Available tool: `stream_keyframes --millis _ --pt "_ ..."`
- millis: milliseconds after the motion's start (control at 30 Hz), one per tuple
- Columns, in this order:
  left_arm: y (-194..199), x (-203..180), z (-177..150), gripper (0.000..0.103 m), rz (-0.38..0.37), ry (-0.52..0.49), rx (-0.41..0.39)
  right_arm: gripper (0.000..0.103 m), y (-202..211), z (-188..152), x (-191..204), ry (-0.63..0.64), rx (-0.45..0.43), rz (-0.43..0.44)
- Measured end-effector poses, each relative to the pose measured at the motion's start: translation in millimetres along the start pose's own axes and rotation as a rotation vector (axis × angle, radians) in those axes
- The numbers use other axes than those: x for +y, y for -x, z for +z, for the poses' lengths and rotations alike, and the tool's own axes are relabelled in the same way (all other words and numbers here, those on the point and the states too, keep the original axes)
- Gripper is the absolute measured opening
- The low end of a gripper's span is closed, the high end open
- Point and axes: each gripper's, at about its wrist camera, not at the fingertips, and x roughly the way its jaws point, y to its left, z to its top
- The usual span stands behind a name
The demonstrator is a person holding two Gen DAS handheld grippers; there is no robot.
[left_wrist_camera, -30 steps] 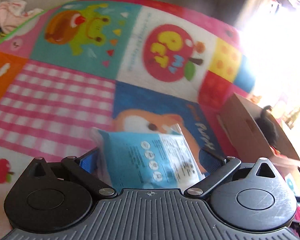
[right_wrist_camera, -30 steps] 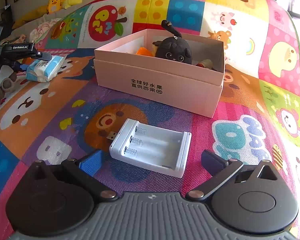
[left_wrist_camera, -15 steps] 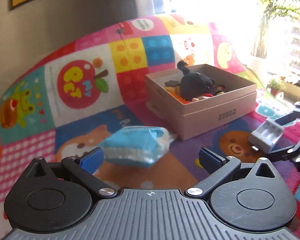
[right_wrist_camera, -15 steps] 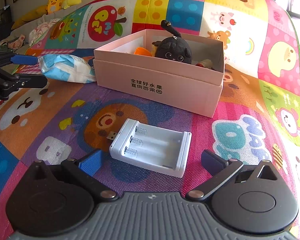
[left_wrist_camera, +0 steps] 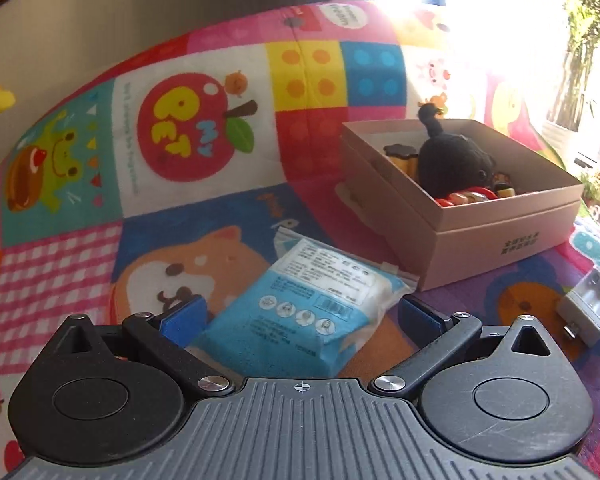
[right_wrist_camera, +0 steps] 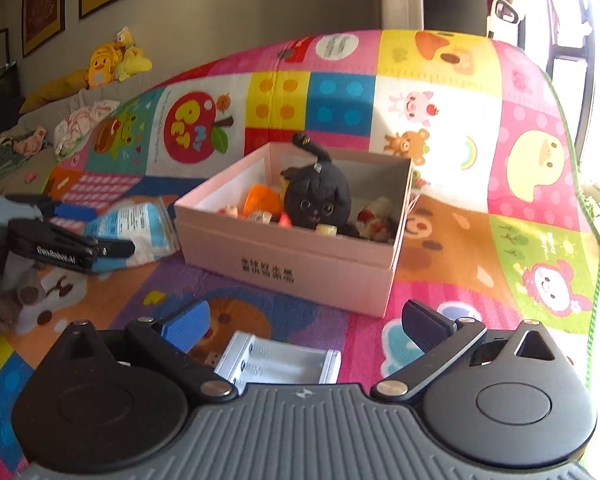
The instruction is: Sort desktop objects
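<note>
Fingers of the left gripper stood wide, gripping nothing, the soft, light, crinkly tissue pack lying between them, best pinched across its middle.

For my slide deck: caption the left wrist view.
Open left tool straddling a blue tissue pack beside the pink box.

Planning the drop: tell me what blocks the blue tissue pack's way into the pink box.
Nothing visible lies between the blue tissue pack and the pink box; only the box's near wall must be cleared. The black plush cat fills the middle.
</note>
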Motion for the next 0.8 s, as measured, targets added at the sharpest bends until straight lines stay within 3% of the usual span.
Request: stream_keyframes --millis 133,233,400,633,700,733,767,800 --pt "-10.7 -2.0 -2.8 0.103 -0.031 0.026 0.002 0.064 -22.6 34.4 -18.4 -0.033 -0.011 -0.095" --pt "-9.5 -16.8 -7.5 0.103 -0.072 -0.019 0.006 0.053 -61.3 51.1 -33.1 -0.082 0.051 -0.111" --pt "-0.3 -33.7 -11.3 0.103 -0.107 -0.069 0.003 0.053 -112.7 57.5 -33.2 -0.071 0.121 -0.174" --pt "-6.1 -24.2 3.2 0.103 -0.075 0.042 0.006 0.055 -133.9 60.4 -9.9 -0.016 0.131 -0.199" --pt "-12.5 -23.3 6.0 0.102 -0.032 0.042 0.012 0.055 -137.2 62.6 -7.0 -0.015 0.134 -0.195" --pt "-14.2 -22.5 6.5 0.095 -0.013 0.041 0.015 0.056 -138.4 63.4 -5.6 -0.016 0.134 -0.190" --pt "-14.7 -20.5 6.1 0.076 -0.003 0.045 0.022 0.056 -139.6 64.5 -3.6 -0.017 0.134 -0.179" --pt "-14.5 -18.0 5.3 0.071 -0.003 0.055 0.031 0.056 -141.4 65.2 -0.9 -0.015 0.133 -0.170"
